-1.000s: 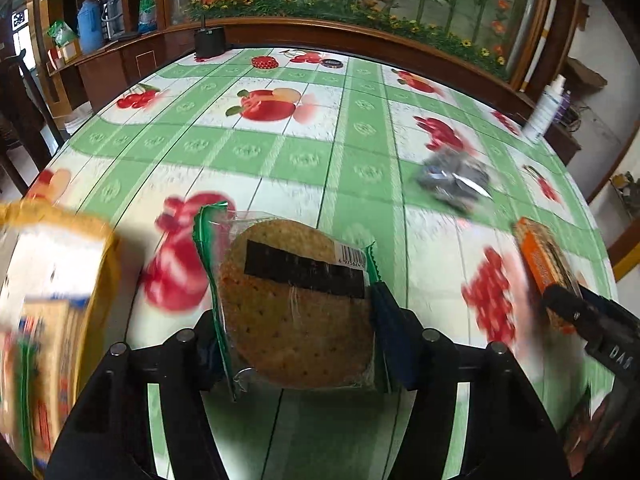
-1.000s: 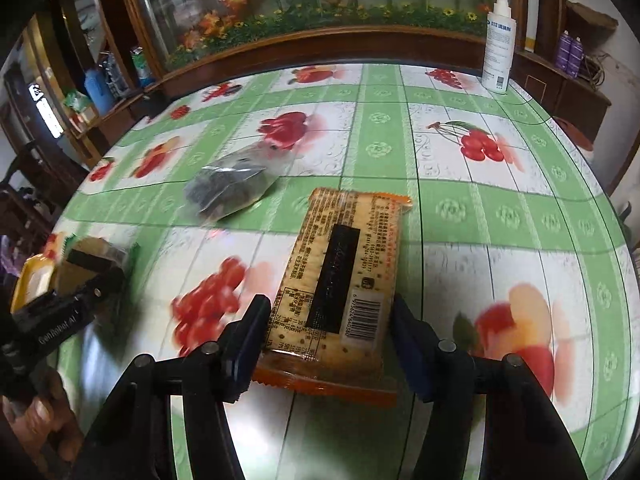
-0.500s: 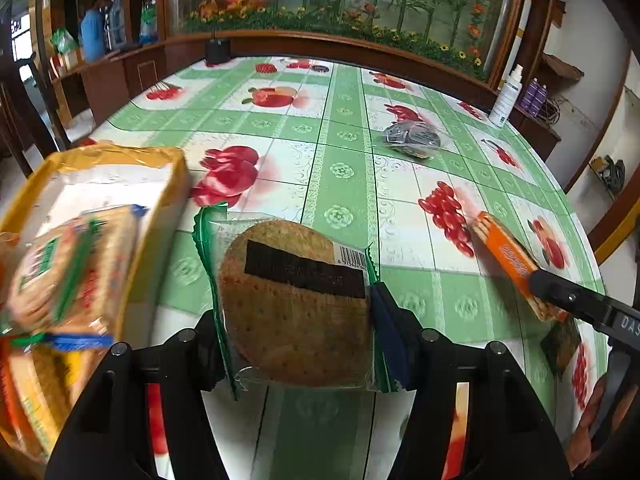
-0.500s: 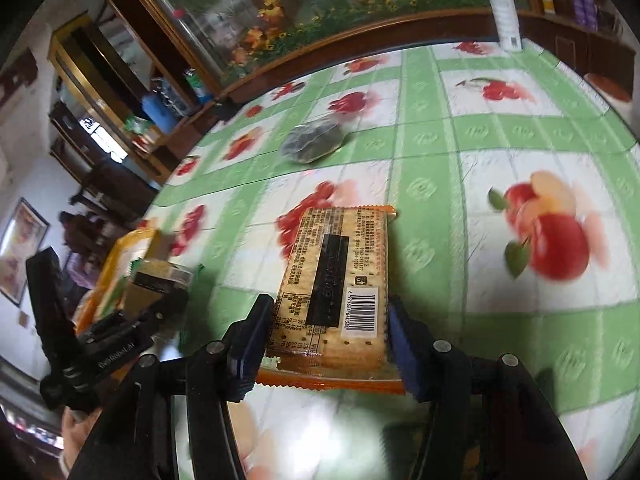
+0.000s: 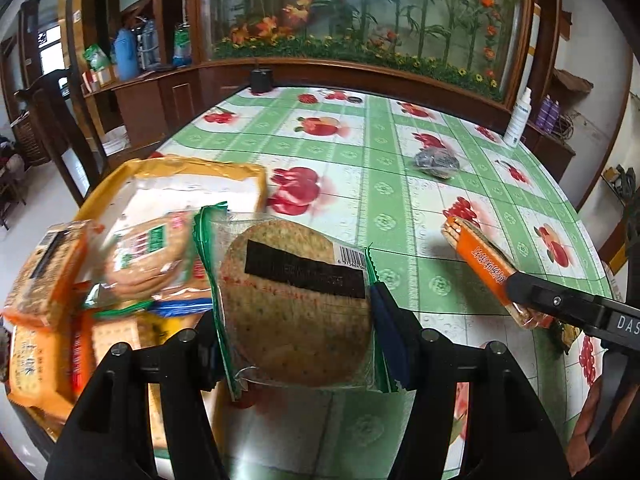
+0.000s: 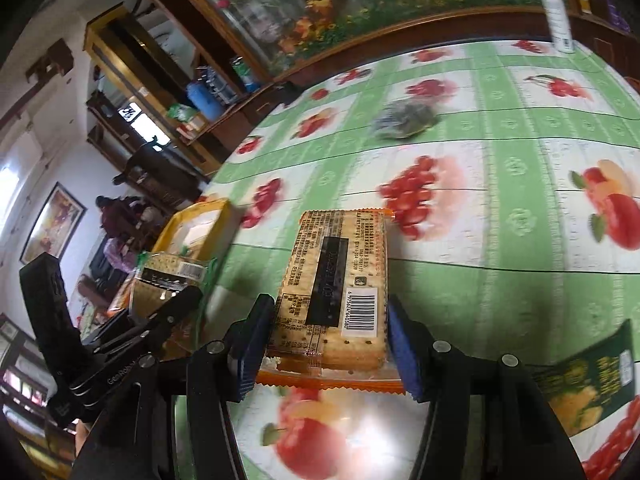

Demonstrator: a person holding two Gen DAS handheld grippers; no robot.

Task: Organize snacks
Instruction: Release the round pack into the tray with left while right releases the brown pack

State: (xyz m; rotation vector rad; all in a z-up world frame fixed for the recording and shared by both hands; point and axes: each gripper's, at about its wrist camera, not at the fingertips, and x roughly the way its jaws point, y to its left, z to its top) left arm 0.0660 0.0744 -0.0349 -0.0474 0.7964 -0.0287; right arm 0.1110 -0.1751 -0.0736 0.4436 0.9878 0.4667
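Note:
My left gripper (image 5: 296,332) is shut on a round cracker pack (image 5: 296,308) with green edges, held above the table just right of a yellow tray (image 5: 176,168) that holds several cracker packs. My right gripper (image 6: 326,340) is shut on an orange rectangular cracker pack (image 6: 336,288), held above the table. That pack (image 5: 486,268) and the right gripper (image 5: 568,304) show at the right of the left wrist view. The left gripper (image 6: 160,316) with its round pack and the tray (image 6: 208,212) show at the left of the right wrist view.
A grey crinkled packet (image 5: 436,160) lies farther back on the fruit-print tablecloth (image 5: 360,148). A dark green snack pack (image 6: 588,384) lies near my right gripper. A white bottle (image 5: 520,116) stands at the far right edge. Wooden cabinets and chairs ring the table.
Both grippers have lifted and swung left with their packs. The tray has come into fuller view beside the left gripper. The right gripper has tilted toward the tray.

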